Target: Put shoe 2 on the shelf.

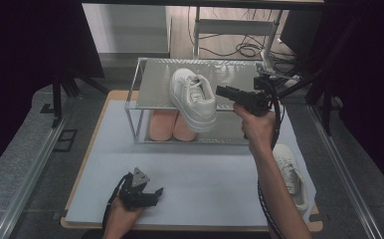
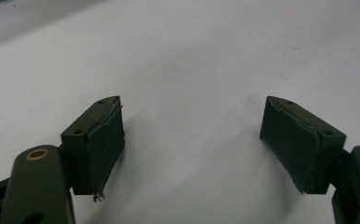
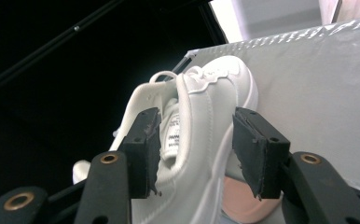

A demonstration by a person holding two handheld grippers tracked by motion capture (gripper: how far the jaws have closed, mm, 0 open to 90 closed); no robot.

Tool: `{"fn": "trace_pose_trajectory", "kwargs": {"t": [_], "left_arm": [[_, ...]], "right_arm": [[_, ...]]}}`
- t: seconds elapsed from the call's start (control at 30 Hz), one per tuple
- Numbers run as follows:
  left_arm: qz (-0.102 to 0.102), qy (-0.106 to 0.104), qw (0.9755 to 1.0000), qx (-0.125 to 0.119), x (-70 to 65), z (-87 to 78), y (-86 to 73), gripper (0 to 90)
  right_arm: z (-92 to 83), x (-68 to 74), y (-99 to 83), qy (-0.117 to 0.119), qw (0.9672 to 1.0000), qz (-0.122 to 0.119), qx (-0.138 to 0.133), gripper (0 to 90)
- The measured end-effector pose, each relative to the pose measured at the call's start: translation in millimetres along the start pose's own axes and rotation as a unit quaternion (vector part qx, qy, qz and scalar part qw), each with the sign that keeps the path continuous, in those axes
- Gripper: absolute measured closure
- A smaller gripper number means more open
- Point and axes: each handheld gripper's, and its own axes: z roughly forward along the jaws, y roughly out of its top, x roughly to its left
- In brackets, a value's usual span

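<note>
A white sneaker lies on the top plate of a small metal shelf, its heel hanging over the front edge. My right gripper is held just right of that heel. In the right gripper view its jaws stand open on either side of the sneaker's heel collar, with the pads clear of it. My left gripper rests low on the white mat near the front edge. Its jaws are wide open with nothing between them.
A second white sneaker lies on the mat at the right, beside my right forearm. A pair of pink shoes sits on the shelf's lower level. Cables and a metal frame stand behind the shelf.
</note>
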Motion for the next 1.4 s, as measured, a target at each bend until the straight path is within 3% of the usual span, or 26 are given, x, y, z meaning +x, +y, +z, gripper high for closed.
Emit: {"fn": "trace_pose_trajectory", "kwargs": {"t": [0.4, 0.6, 0.93, 1.2, 1.4], "left_arm": [[0.000, 0.001, 1.0000, -0.002, -0.3, 0.2, 0.0, 21.8], [-0.001, 0.001, 1.0000, -0.002, -0.3, 0.2, -0.1, 21.7], [-0.001, 0.001, 1.0000, -0.002, -0.3, 0.2, -0.1, 21.8], [-0.001, 0.002, 1.0000, -0.003, -0.4, 0.2, -0.2, 21.8], [-0.001, 0.001, 1.0000, -0.002, -0.4, 0.1, -0.2, 21.9]], "right_arm": [[-37.6, 2.7, -20.7, -0.046, 0.9972, -0.059, 0.000, 57.6], [-44.4, 7.5, -48.6, -0.027, 0.9962, -0.082, 0.010, 65.8], [-43.2, 22.7, -94.1, 0.015, 0.9930, -0.115, 0.023, 85.1], [-28.5, 34.8, -103.3, 0.003, 0.9872, -0.157, 0.028, 89.8], [-12.2, 37.3, -103.4, 0.002, 0.9856, -0.165, 0.037, 89.9]]}}
